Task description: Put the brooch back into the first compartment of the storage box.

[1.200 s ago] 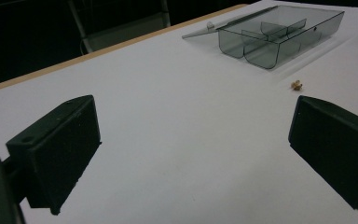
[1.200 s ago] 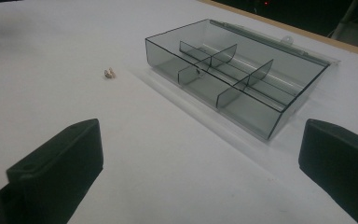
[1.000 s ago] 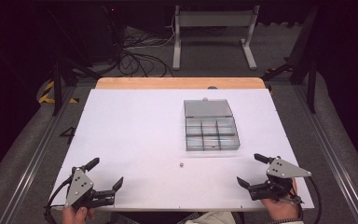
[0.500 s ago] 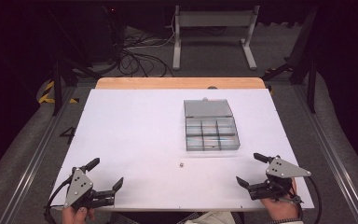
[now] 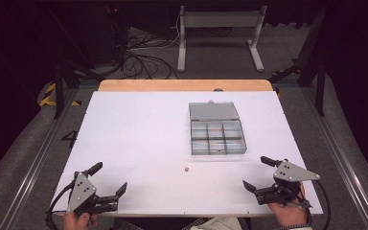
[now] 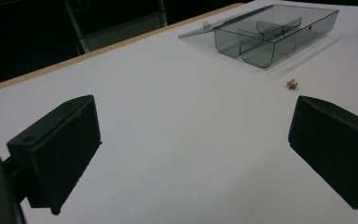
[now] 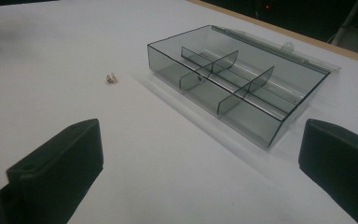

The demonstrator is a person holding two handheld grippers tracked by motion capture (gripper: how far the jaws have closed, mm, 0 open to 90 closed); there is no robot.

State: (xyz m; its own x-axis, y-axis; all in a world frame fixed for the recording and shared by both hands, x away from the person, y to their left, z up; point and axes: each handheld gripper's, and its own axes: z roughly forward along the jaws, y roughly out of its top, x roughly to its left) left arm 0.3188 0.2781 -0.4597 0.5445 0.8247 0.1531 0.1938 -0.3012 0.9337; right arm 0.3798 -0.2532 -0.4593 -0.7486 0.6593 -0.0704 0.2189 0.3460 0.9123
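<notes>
Looking down from the high view, the left gripper (image 5: pixel 109 179) and the right gripper (image 5: pixel 258 173) both sat at the near edge of the white table (image 5: pixel 139 129), jaws spread wide and holding nothing. Between them, a bit closer to the right one, lay a tiny tan part (image 5: pixel 186 168), just in front of the smoky clear organizer box (image 5: pixel 217 137) with its lid (image 5: pixel 213 110) flipped open flat toward the far side. Behind the table there was a wooden strip (image 5: pixel 184 85), dark carpet, a tangle of cables (image 5: pixel 141 55) and a grey metal stand (image 5: pixel 220 28), so plenty of room, nothing crowding the work. In the left gripper view the jaws stood far apart, and the tiny tan part (image 6: pixel 292 84) showed up ahead toward the right jaw, with the organizer box (image 6: pixel 272 32) beyond it. I'd guess that piece was very light and hard, the kind that skitters or flips away on a smooth tabletop, so I'd pinch it straight across its middle with the tips, slowly. In the right gripper view the jaws were also wide open, the tiny tan part (image 7: pixel 111 78) lay off to the left and the organizer box (image 7: pixel 235 84) sat close, its dividers looking empty. The box seemed like thin rigid plastic, light, likely to slide if nudged.
</notes>
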